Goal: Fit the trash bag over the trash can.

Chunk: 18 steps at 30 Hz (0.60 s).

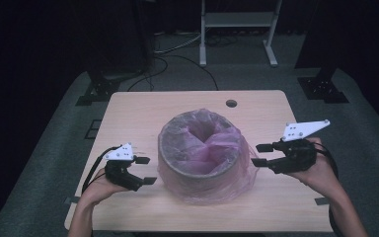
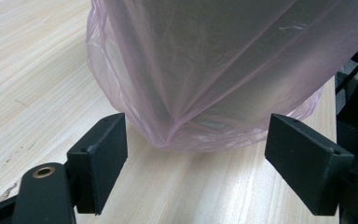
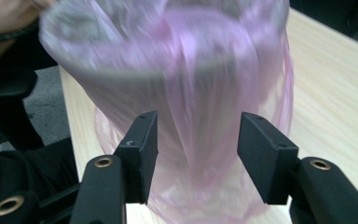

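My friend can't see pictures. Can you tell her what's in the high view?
A grey round bin lined with a pink plastic bag stands mid-way on a pale wooden table. A person's hands hold the left gripper and right gripper on either side, both open, not touching it.

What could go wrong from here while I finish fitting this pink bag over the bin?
1. The pink bag bunches loosely around the grey bin's base; a closing left gripper could pinch only film and tear it.
2. The liner sags into the bin's middle, so pulling outside may drag it off the rim.
3. The bin stands free on the table; an uneven tug from the right gripper might tip it.
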Motion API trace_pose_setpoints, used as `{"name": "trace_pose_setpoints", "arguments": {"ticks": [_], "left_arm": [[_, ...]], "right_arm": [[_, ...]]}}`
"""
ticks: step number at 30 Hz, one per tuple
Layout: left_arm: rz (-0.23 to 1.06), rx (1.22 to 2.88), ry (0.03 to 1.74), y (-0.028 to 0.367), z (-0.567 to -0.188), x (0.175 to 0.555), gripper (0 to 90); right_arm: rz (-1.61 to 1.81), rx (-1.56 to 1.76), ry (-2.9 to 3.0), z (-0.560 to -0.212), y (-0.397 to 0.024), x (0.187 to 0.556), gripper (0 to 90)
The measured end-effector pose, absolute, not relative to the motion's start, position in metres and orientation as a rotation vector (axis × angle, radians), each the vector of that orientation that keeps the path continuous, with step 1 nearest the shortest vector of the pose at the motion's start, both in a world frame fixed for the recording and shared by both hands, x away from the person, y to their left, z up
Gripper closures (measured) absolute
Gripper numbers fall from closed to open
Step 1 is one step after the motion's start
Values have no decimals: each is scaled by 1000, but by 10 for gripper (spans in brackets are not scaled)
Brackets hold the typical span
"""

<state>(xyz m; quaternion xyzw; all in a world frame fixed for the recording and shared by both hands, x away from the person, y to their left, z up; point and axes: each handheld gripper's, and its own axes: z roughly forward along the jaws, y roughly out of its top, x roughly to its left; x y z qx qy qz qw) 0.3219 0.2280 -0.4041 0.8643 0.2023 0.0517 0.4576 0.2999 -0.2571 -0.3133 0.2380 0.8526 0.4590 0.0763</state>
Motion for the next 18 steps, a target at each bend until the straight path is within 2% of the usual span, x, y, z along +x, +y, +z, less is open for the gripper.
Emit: {"name": "trace_pose_setpoints", "arguments": {"ticks": [4, 9, 12, 18], "left_arm": [[139, 2129, 501, 228, -403, 320, 188], [146, 2116, 497, 228, -402, 318, 177], [154, 2112, 489, 226, -401, 317, 178], [156, 2112, 477, 222, -399, 318, 177]], "right_arm": [[1384, 659, 2558, -295, -246, 301, 497], [1369, 584, 2600, -276, -221, 308, 589], [1357, 559, 2622, -271, -204, 316, 661], [1299, 517, 2679, -270, -170, 336, 699]]}}
